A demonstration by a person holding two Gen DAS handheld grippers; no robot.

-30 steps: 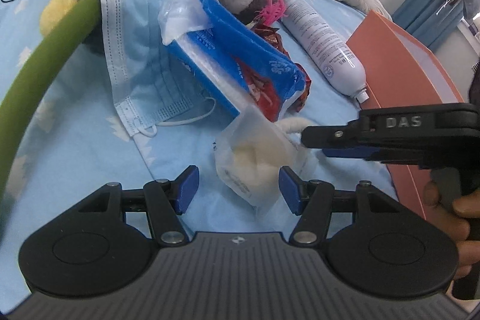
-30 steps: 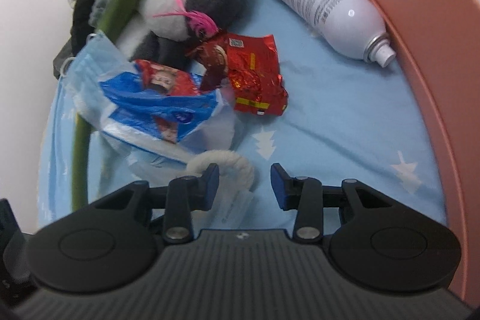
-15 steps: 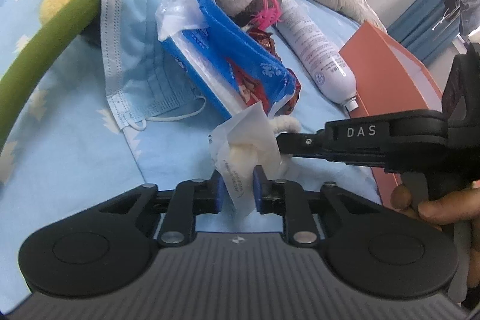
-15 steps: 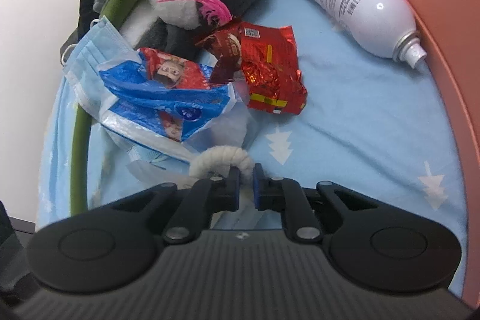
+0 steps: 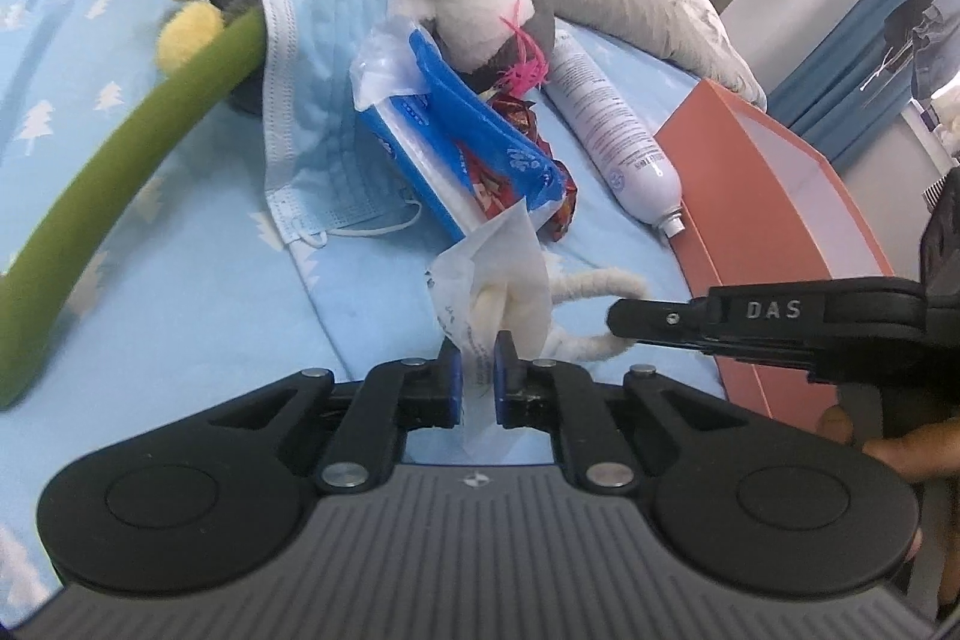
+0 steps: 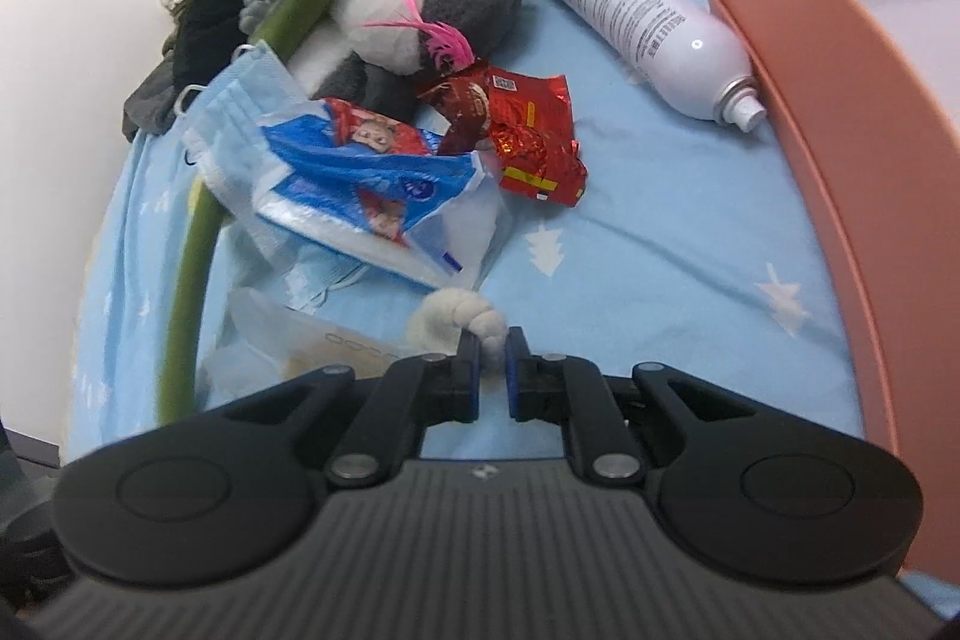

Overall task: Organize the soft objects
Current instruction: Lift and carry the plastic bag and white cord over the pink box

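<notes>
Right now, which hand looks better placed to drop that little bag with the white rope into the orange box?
Probably the right gripper: it pinches the white rope and sits beside the orange box. The left gripper clamps the clear bag, farther off.

One face mask (image 5: 324, 112), one plush penguin (image 6: 420, 10), one spray can (image 6: 642, 22), two snack wrappers, one orange box (image 5: 774, 220).

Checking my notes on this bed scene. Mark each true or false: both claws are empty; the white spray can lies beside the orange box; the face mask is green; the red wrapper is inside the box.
1. Both claws are empty: false. The left claw pinches a clear packet; the right claw pinches a white cord.
2. Spray can lies beside the orange box: true.
3. Face mask is green: false, light blue.
4. Red wrapper is inside the box: false, it lies on the blue sheet.
</notes>
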